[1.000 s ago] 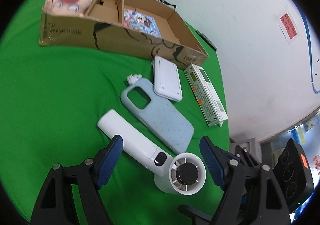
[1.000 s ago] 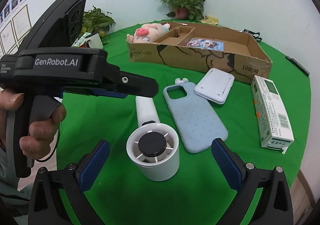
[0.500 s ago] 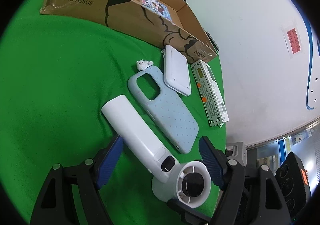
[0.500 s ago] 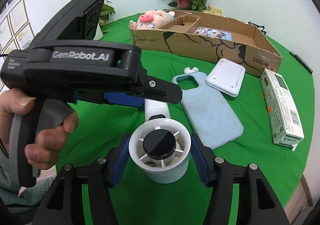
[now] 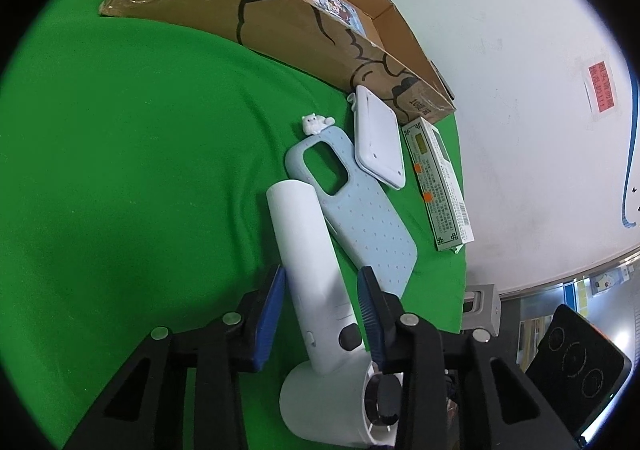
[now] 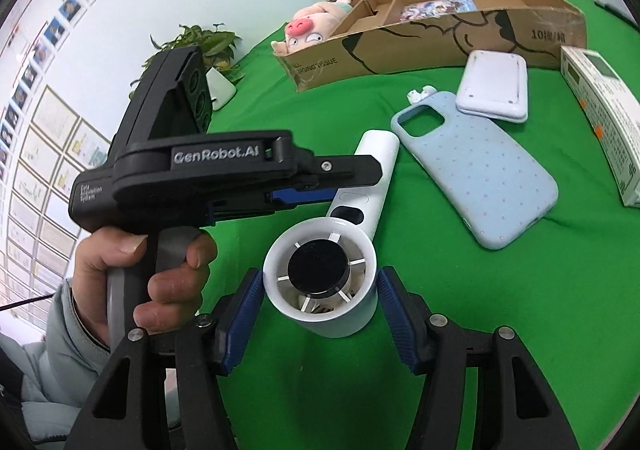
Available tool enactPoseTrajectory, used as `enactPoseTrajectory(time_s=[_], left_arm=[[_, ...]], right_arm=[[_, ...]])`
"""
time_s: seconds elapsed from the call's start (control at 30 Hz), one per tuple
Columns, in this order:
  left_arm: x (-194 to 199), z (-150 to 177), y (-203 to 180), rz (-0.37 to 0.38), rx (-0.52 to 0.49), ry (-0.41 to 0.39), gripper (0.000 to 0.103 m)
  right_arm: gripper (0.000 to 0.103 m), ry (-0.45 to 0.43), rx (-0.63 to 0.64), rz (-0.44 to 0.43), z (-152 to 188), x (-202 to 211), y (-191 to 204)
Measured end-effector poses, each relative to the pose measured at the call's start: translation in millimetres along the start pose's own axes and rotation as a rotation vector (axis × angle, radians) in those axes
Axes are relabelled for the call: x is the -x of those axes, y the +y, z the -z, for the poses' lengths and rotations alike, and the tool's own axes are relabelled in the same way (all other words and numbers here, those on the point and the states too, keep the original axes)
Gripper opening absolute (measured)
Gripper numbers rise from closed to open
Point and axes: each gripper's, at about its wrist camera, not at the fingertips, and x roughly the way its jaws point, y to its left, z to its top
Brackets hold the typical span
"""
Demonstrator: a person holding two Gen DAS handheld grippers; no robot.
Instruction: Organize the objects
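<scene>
White plastic, the handheld fan (image 5: 310, 270) lies on the green worktop (image 5: 140, 169) with its handle between the narrowed jaws of the left gripper (image 5: 320, 310); the blue pads (image 5: 272, 314) sit close on either side of the handle, though actual contact cannot be told. In the right wrist view the fan's round head (image 6: 320, 278) sits between the jaws of the right gripper (image 6: 320, 314), whose blue pads (image 6: 242, 318) flank it just beside the rim, contact again unclear. A hand (image 6: 160, 282) grips the left gripper's handle. Just beside the fan handle lies a pale blue phone case (image 5: 360, 209), with a white power bank (image 5: 378, 137) overlapping its far end and a printed carton (image 5: 438, 185) near the worktop's right edge. Behind them, a long cardboard box (image 5: 280, 25) holds a plush pig (image 6: 308, 25).
</scene>
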Motion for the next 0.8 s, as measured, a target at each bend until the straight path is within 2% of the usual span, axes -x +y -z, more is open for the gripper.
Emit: enactPoseTrajectory(time_s=[0.4, 0.63, 0.77, 0.8], left_arm=[[-1.6, 4.3, -11.7, -0.015, -0.038, 0.007, 0.035], [-3.8, 2.2, -4.2, -0.031, -0.03, 0.011, 0.032], [8.3, -5.3, -9.8, -0.054, -0.061, -0.037, 0.031], [13.5, -8.1, -14.8, -0.056, -0.075, -0.053, 0.031]], right_arm=[[0.057, -0.039, -0.064, 0.035, 4.6, 22.4, -19.9], [0.057, -0.005, -0.002, 0.041, 5.9, 8.2, -1.5], [0.058, -0.043, 0.036, 0.067, 1.7, 14.9, 4.0], [0.064, -0.065, 0.033, 0.082, -1.3, 20.9, 0.1]])
